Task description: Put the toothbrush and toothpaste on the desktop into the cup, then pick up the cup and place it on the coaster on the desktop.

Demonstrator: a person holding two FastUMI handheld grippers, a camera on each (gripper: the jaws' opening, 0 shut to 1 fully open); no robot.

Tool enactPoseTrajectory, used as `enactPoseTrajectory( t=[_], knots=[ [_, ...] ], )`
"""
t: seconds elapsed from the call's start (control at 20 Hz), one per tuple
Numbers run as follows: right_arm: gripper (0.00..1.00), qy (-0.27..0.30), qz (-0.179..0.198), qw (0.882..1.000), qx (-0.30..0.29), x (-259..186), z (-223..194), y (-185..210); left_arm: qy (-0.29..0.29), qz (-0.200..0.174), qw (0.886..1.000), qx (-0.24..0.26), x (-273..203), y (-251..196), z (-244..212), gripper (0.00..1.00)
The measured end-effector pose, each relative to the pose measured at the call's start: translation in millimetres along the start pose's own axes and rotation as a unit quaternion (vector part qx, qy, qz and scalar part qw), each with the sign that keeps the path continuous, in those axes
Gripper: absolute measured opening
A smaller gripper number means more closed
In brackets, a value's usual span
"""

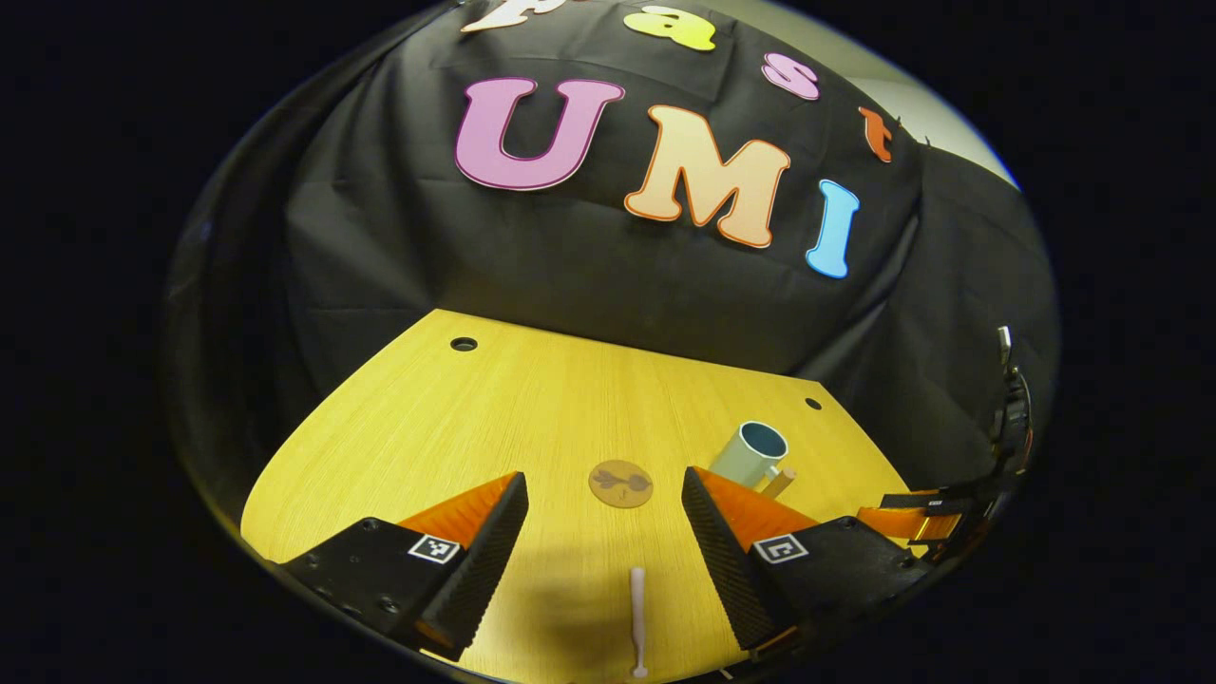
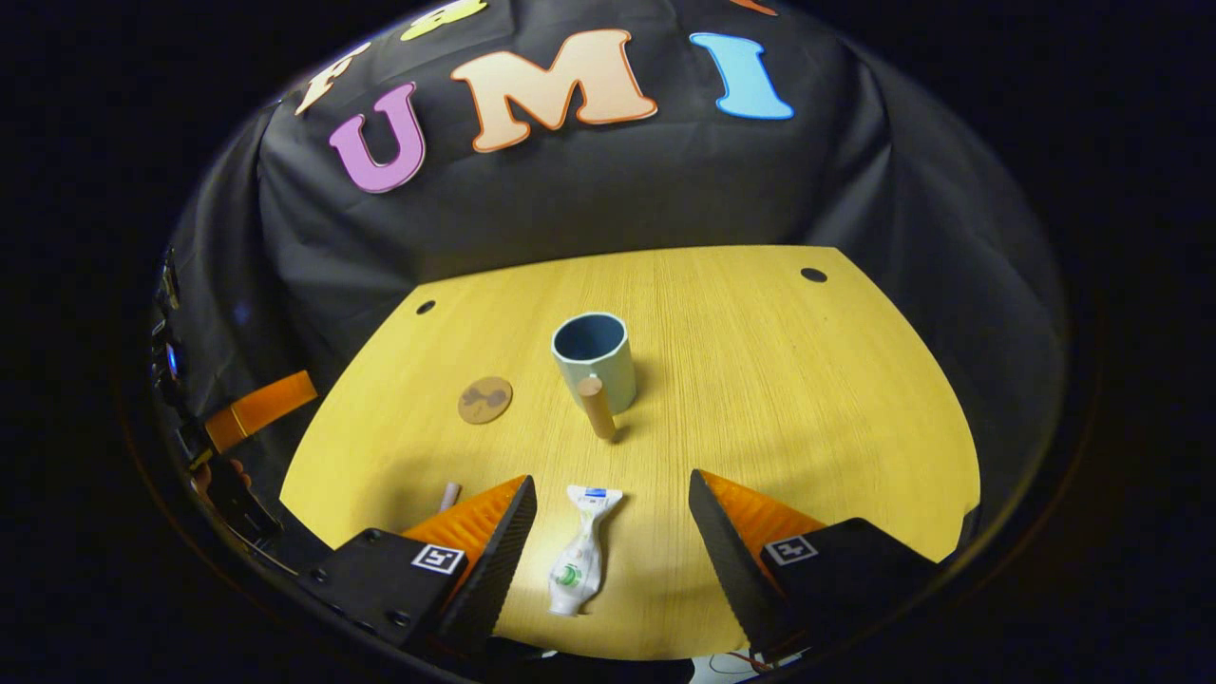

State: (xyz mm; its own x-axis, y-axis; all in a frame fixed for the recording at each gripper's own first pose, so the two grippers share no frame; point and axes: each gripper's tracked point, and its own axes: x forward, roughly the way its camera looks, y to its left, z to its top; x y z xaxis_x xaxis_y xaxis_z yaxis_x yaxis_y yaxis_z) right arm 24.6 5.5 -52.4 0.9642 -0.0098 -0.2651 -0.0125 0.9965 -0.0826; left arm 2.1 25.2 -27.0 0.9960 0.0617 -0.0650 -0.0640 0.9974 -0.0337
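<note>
Your surface (image 2: pixel 760 399) is yellow wood grain with dark round holes at the far corners. Cup (image 2: pixel 593 356) pale teal, darker blue inside, tan wooden handle. Coaster (image 2: pixel 484 400) brown with a darker blotch pattern. Toothpaste (image 2: pixel 579 560) white, blue end, green mark. Toothbrush (image 1: pixel 637 617) pale pink.
</note>
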Motion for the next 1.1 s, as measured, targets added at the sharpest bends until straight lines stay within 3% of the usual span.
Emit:
enactPoseTrajectory(
  t=[0.1,0.15,0.3,0.4,0.45,0.55,0.6,0.8,0.95,1.1],
  knots=[
    [0.98,0.03,0.009,1.0,-0.002,9.3,-9.6,6.2,0.008,0.01,1.0,0.001,-1.7,8.4,-5.8,0.96],
    [0.94,0.046,0.013,0.999,-0.004,13.8,-16.2,9.8,0.014,0.016,1.0,0.001,-1.8,12.9,-10.0,0.95],
    [0.99,0.098,0.012,0.995,-0.015,27.2,-32.9,15.0,0.026,0.032,0.999,0.0,-6.9,24.8,-15.2,0.96],
    [0.94,0.126,0.013,0.992,-0.018,36.8,-41.1,19.2,0.033,0.043,0.999,0.007,-9.0,34.7,-17.3,0.96],
    [0.99,0.14,0.012,0.99,-0.019,42.4,-46.7,22.2,0.034,0.047,0.998,0.012,-9.9,38.7,-18.8,0.96],
    [0.99,0.174,0.008,0.984,-0.024,54.5,-57.5,26.1,0.041,0.052,0.998,0.021,-11.6,45.6,-20.4,0.95],
    [0.94,0.189,0.008,0.982,-0.023,58.2,-62.8,29.3,0.046,0.05,0.997,0.022,-11.0,45.1,-23.8,0.95],
    [0.98,0.255,-0.014,0.967,-0.011,76.2,-80.4,32.8,0.07,0.028,0.997,0.01,-9.5,40.2,-34.3,0.95],
    [0.94,0.283,-0.041,0.958,-0.01,82.5,-89.6,24.2,0.078,0.02,0.997,0.009,-6.5,40.9,-40.3,0.96],
    [0.75,0.294,-0.066,0.954,-0.006,89.2,-91.7,16.0,0.089,0.026,0.996,-0.001,5.0,49.0,-44.9,0.96]
  ],
)
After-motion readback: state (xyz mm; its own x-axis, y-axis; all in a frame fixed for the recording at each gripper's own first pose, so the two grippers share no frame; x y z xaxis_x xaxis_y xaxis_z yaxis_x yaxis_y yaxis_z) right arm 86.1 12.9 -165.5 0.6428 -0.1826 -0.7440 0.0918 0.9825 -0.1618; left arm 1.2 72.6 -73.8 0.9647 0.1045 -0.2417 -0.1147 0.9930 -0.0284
